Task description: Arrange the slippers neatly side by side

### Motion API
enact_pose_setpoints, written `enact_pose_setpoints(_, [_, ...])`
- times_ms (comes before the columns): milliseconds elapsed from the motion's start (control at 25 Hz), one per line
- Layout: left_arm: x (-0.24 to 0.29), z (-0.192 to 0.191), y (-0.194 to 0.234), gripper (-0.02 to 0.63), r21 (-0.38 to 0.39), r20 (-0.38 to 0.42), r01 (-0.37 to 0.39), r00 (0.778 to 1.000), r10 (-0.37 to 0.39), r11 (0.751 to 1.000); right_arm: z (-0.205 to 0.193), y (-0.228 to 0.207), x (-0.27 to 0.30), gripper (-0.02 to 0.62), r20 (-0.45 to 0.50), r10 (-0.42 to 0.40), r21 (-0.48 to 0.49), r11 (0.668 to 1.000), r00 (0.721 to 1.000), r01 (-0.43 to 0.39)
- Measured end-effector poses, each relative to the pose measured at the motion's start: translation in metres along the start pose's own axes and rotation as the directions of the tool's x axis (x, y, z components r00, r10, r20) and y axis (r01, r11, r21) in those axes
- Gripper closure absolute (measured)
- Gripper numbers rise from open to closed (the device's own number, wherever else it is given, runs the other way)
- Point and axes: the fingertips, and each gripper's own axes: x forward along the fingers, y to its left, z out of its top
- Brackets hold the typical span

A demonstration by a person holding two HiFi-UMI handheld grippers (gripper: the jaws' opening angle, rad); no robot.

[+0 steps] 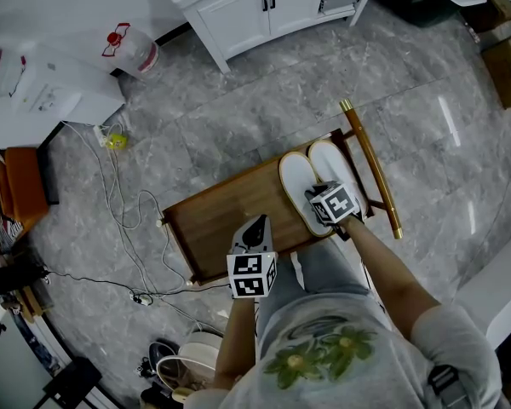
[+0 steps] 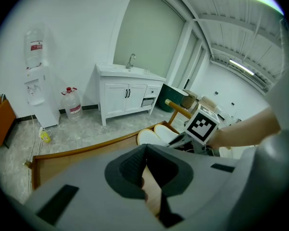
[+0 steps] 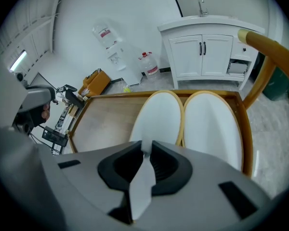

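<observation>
Two white slippers with tan edging lie side by side at the right end of a low wooden table [image 1: 209, 216]. The left slipper [image 1: 296, 180] [image 3: 159, 114] touches the right slipper [image 1: 334, 162] [image 3: 213, 124] along its length. My right gripper [image 1: 318, 198] [image 3: 145, 151] is over their near ends, shut on the near edge of the left slipper; white material shows between its jaws. My left gripper [image 1: 255, 225] [image 2: 145, 154] hangs over the table's front edge, shut and empty. The left gripper view also shows both slippers [image 2: 149, 136].
The table has a raised rim and a golden handle bar [image 1: 370, 167] at its right end. A white sink cabinet [image 1: 255, 2], a water bottle [image 1: 132, 48] and a dispenser [image 1: 47, 88] stand beyond. Cables [image 1: 119, 198] trail over the grey floor on the left.
</observation>
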Motion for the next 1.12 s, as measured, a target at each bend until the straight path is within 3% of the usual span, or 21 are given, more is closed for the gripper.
enact_pose_setpoints(200, [0.001,0.003,-0.002,0.591,0.012,-0.002,0.011,1.000,-0.011,1.000,0.002,0.000,-0.003,0.475,0.031,-0.017,0.005,1.000,0.999,0.017])
enact_pose_setpoints(400, [-0.001,0.006,-0.005,0.591,0.035,-0.003,0.035,0.999,-0.035,0.999,0.007,-0.004,-0.015,0.371,0.070,-0.089,0.002,0.996,0.994,0.089])
enact_pose_setpoints(760, [-0.019,0.023,-0.011,0.591,0.096,0.035,0.081,0.996,-0.084,0.992,0.027,0.027,-0.069,0.356,0.248,-0.111,0.035,0.994,0.962,0.105])
enact_pose_setpoints(1000, [-0.036,0.043,-0.016,0.591,0.134,0.084,0.114,0.988,-0.126,0.984,0.047,0.052,-0.112,0.357,0.375,-0.103,0.041,0.995,0.921,0.095])
enact_pose_setpoints(1120, [-0.046,0.052,-0.020,0.591,0.152,0.110,0.134,0.982,-0.151,0.979,0.056,0.065,-0.136,0.358,0.446,-0.117,0.032,0.993,0.887,0.115])
